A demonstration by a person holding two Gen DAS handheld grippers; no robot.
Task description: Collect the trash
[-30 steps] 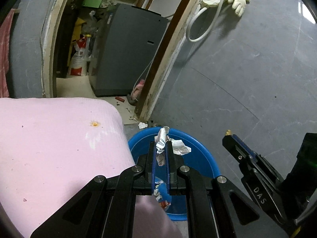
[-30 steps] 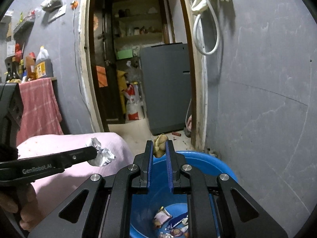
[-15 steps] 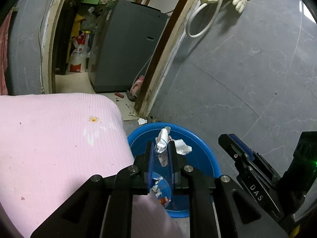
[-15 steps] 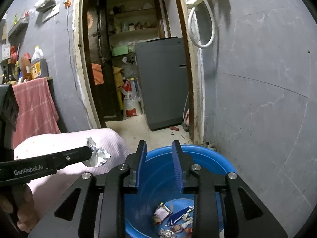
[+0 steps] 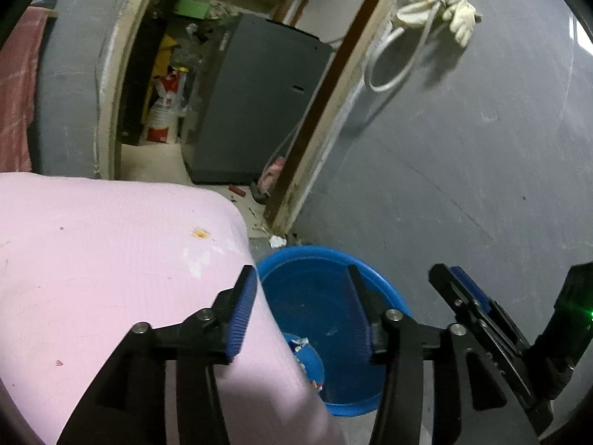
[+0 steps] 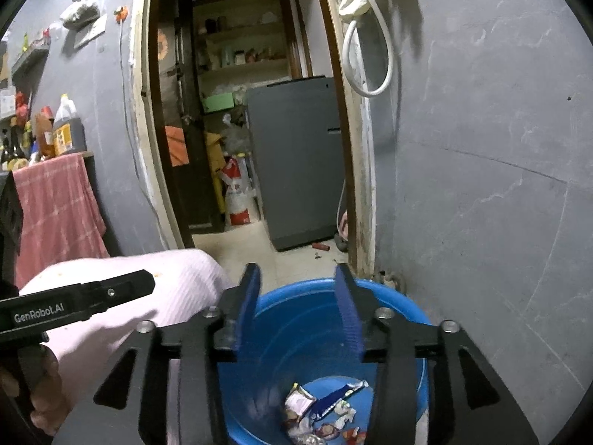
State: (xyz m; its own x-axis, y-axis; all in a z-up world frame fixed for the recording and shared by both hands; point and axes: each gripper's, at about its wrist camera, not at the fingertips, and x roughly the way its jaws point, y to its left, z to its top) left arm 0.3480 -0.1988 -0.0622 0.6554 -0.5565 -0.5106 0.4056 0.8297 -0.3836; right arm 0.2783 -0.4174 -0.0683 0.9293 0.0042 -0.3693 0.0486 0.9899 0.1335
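A blue plastic basin [image 5: 344, 270] [image 6: 393, 296] stands on the floor beside the pink-covered table and against the grey wall. Several wrappers and crumpled scraps [image 6: 322, 411] lie on its bottom. My left gripper [image 5: 302, 283] is open and empty above the basin's near rim, at the table's edge. My right gripper [image 6: 296, 278] is open and empty, held over the basin. The right gripper also shows in the left wrist view [image 5: 463, 296], and the left one in the right wrist view [image 6: 111, 289].
The pink cloth-covered table [image 5: 92, 252] fills the left, with a small orange stain [image 5: 200, 233]. A doorway behind leads to a grey appliance [image 6: 296, 155] and sacks. A hose and glove [image 5: 426, 18] hang on the grey wall. A small white scrap [image 5: 276, 241] lies on the floor by the basin.
My left gripper opened and the crumpled paper it held is gone from its jaws. My right gripper opened wider; its brownish scrap left it earlier.
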